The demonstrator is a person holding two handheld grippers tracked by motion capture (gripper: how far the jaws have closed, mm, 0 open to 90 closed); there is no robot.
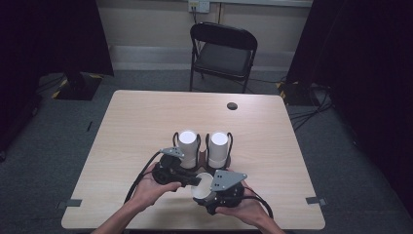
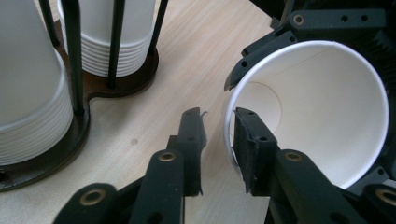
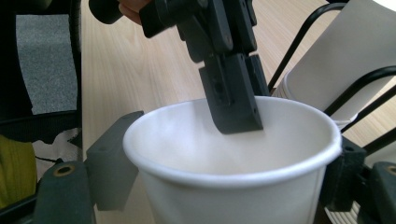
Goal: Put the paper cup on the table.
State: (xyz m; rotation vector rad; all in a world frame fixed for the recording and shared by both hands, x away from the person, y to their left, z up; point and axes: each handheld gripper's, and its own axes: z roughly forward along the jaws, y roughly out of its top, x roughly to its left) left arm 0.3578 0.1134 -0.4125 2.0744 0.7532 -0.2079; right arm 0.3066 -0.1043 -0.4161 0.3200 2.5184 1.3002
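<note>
Nearest the counter's front edge: the right claw (image 1: 207, 190), in the person's right hand (image 1: 243, 210), its two black jaws closed on the outer wall of a single white paper cup (image 1: 202, 185), one jaw on each side just under the rolled rim; in the right claw's own view the cup (image 3: 224, 186) stands mouth up between those jaws. Just to its left: the left claw (image 1: 194, 180), in the person's left hand (image 1: 148, 191), its jaws straddling the cup's rim, one jaw inside the cup and one outside. In the left claw's own view the cup (image 2: 317, 112) lies on its side with its mouth toward the camera, and a narrow gap shows between the jaws (image 2: 218, 149) and the cup wall, so they stand slightly apart and do not press on it. Next beyond, touching none of the above: a dark brown wooden base with thin black upright rods (image 1: 200, 161), a two-bay holder, carrying two stacks of white paper cups set upside down, the left stack (image 1: 188, 146) and the right stack (image 1: 218, 147) side by side. All rest on a light wood-grain rectangular counter (image 1: 136, 126), with a round dark cable hole (image 1: 232, 106) near its far edge. Farthest: a black folding metal chair (image 1: 221, 53) on grey carpet.
</note>
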